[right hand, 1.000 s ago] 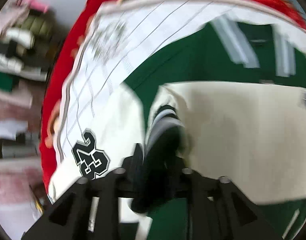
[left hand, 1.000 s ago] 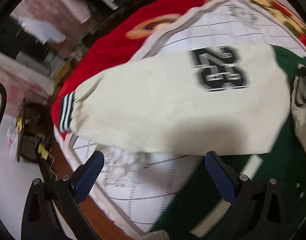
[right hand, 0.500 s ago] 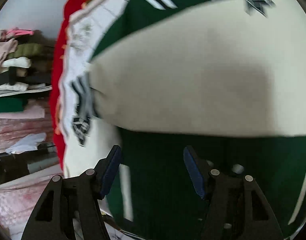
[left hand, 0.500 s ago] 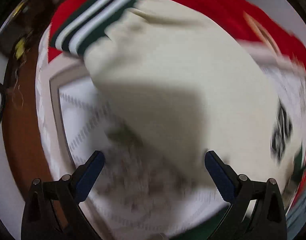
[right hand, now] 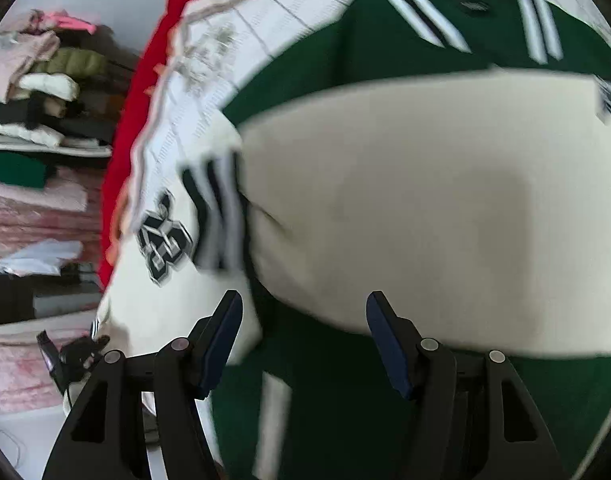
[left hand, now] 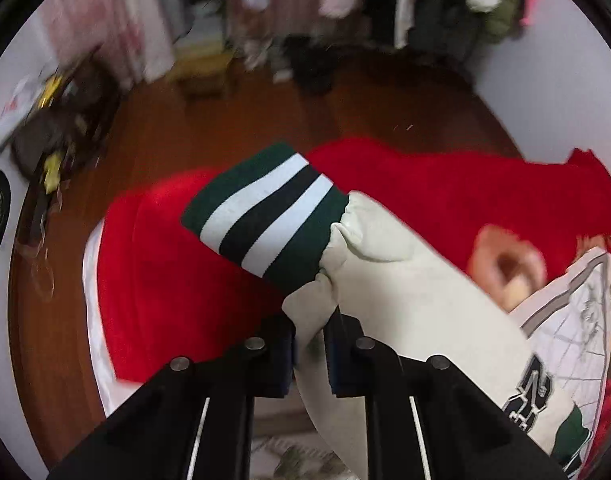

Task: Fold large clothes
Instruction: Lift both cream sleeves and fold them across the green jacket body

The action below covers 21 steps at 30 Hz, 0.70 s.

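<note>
I have the left gripper (left hand: 309,344) clamped tight on the cream sleeve (left hand: 417,304) of a green-and-cream varsity jacket (right hand: 425,420); its jaws have just snapped closed, and a fold of the cream fabric is pinched between the blue pads right behind the cuff. The cuff (left hand: 265,208) is ribbed knit, dark green with 2 white stripes and a darker band between them, and it sticks out past my fingertips over the red blanket (left hand: 445,196). Further down the same sleeve I can see a black-and-white number patch (left hand: 529,396), partly cut off and blurred, so I won't read it.

The right gripper (right hand: 303,340) stands open with nothing gripped; its jaws have just been opening, and the pads hang above the jacket without pressing on it. Below it the other cream sleeve (right hand: 425,208) lies folded across the dark green body. A second striped cuff (right hand: 213,208) and a number patch (right hand: 163,238) sit at the left, motion-blurred. White stripes mark the green body near the top.

The jacket lies spread on a white checked sheet (right hand: 201,80) over the red blanket. Stacked folded clothes (right hand: 37,92) fill shelves at the far left.
</note>
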### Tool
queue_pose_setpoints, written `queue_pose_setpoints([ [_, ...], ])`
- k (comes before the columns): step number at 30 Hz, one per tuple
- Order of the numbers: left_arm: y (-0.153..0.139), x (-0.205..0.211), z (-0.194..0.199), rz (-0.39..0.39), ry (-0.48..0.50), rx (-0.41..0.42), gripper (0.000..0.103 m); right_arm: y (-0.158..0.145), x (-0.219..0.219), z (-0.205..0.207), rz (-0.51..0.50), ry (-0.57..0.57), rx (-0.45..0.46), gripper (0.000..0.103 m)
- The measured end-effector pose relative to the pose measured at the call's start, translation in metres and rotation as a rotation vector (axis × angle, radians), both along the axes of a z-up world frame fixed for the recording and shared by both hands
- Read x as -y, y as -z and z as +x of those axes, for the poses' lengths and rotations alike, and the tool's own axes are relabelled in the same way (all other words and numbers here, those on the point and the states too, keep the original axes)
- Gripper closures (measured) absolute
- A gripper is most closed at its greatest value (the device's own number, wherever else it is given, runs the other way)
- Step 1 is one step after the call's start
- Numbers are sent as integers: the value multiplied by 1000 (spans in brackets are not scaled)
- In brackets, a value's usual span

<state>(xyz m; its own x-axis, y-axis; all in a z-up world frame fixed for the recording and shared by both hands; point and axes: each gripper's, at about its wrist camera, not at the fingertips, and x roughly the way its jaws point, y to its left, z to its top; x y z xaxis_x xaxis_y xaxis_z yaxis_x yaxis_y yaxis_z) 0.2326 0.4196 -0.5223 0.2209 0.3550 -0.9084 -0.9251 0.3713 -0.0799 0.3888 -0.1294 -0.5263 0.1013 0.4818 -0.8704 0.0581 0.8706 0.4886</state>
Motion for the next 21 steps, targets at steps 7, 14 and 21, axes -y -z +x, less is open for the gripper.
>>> queue_pose_setpoints([
  [7,-64,27,45,169,127,32,95,58,-46,43,64,31,-108,44],
  [14,-134,117,86,413,398,50,95,12,27,14,45,36,-36,42],
  [21,-160,292,140,435,810,124,95,-17,166,-41,-74,196,-6,33],
])
